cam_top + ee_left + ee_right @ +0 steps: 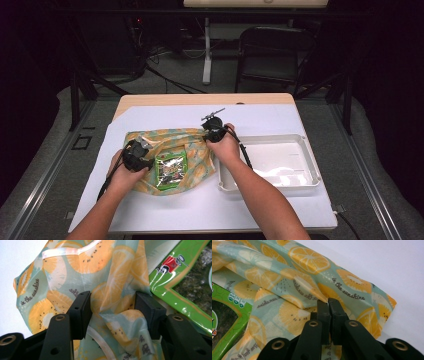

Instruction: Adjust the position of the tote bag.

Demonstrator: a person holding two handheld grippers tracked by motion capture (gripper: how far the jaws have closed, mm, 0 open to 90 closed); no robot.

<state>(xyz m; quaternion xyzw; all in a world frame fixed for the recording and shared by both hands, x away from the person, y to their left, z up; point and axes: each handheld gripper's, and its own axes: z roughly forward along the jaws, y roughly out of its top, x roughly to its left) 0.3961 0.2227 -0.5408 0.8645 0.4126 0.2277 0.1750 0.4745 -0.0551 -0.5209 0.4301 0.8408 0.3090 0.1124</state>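
On the left of the high view, the left gripper (141,150) sits at about nine o'clock on the fruit-print bag (192,140), which lies spread flat on the white sheet (150,210) covering the table (200,99). In the left gripper view its jaws stand wide, with a raised fold of the bag's cloth between them; the pads do not seem to press it yet, so this side looks like a grip being lined up, not taken.

At the bag's middle lies the green snack packet (170,171), face up toward six o'clock of the cloth. Whether it rests on top of the fabric or partly inside the mouth cannot be told.

Further right, the right gripper (210,131) is at roughly one o'clock on the bag. In the right gripper view (329,311) its jaws are closed tight on a pinch of cloth near the bag's corner.

At three o'clock, apart from the bag, stands the white tray (310,155), with nothing in it.

As a judgement, the work is at an early to middle stage: one side of the bag is secured and the packet is at the cloth, while the left grip, the opening of the bag and the packet's stowing all seem to remain.
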